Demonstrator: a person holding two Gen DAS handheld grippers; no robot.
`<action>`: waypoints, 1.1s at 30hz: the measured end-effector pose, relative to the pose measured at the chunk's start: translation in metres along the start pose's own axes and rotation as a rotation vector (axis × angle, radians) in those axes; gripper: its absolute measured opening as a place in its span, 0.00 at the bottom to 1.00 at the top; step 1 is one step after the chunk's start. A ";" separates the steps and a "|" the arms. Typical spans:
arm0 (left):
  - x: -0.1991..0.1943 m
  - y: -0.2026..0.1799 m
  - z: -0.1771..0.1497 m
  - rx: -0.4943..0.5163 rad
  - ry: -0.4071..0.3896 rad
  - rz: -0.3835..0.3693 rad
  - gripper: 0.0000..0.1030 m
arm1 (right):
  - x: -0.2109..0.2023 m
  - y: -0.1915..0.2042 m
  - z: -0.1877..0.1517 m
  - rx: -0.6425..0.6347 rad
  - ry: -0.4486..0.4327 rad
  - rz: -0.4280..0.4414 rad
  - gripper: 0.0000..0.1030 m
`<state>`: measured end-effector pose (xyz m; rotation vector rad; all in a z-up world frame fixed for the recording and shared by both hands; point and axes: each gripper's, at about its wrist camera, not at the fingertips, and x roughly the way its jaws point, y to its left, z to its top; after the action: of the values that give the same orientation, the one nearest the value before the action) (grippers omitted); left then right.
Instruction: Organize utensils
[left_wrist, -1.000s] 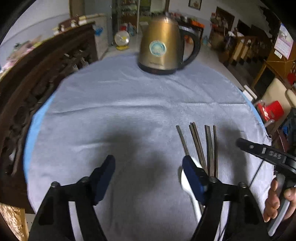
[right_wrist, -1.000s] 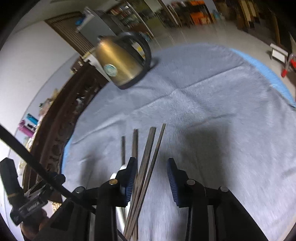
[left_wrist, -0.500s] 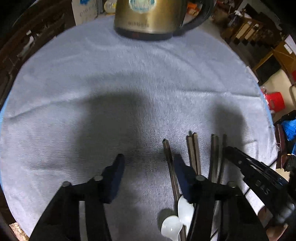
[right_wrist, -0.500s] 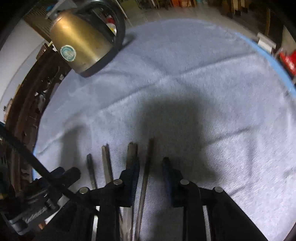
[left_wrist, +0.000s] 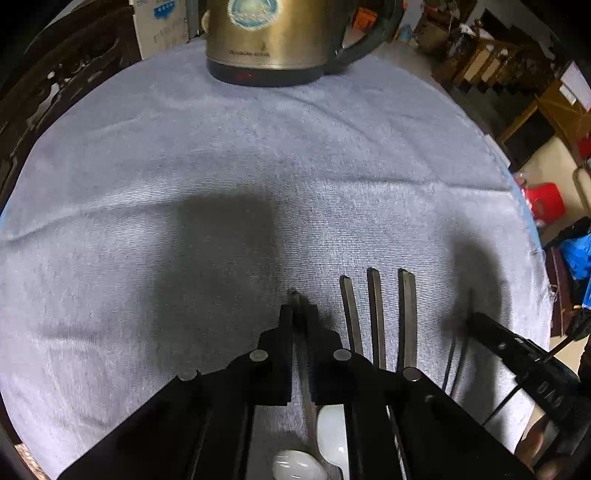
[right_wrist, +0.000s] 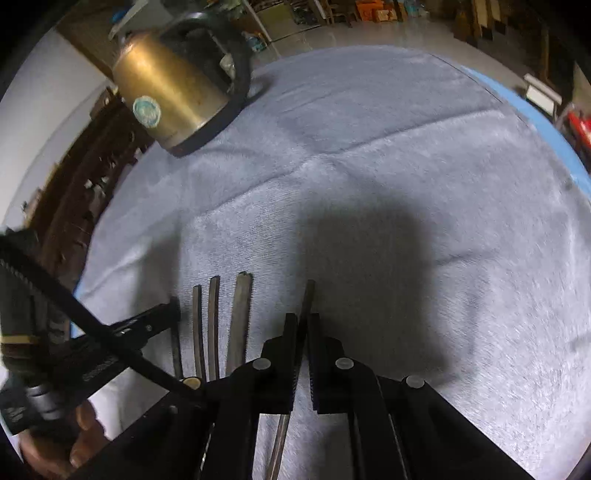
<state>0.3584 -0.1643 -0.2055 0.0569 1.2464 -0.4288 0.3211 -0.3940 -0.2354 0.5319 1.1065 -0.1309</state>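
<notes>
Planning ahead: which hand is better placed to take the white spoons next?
Probably left: white spoons lie right beneath the left tongs, shut on a chopstick; the right tongs hold the far chopstick.

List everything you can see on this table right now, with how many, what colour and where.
chopsticks: at least five, dark, side by side on the near right of the cloth
spoons: two, white, nearest edge, behind the chopsticks
kettle: one, brass-gold with black handle and base, far edge
cloth: one, grey-blue, covering the round table
carved wooden furniture: dark brown, beyond the table's left side
left gripper: black, fingers just closed on the leftmost chopstick
right gripper: black, fingers just closed on the rightmost chopstick
left hand: one, gripping the left gripper's handle
</notes>
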 end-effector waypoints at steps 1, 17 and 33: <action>-0.006 0.002 -0.001 -0.002 -0.019 -0.009 0.05 | -0.003 -0.005 -0.001 0.013 -0.010 0.023 0.06; -0.188 -0.003 -0.073 0.052 -0.448 -0.086 0.05 | -0.149 0.011 -0.058 -0.076 -0.314 0.211 0.02; -0.236 0.015 -0.148 0.026 -0.608 -0.081 0.05 | -0.107 -0.004 -0.056 0.016 -0.165 0.018 0.39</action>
<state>0.1709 -0.0429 -0.0385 -0.0972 0.6457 -0.4863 0.2255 -0.3881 -0.1616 0.5353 0.9402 -0.1649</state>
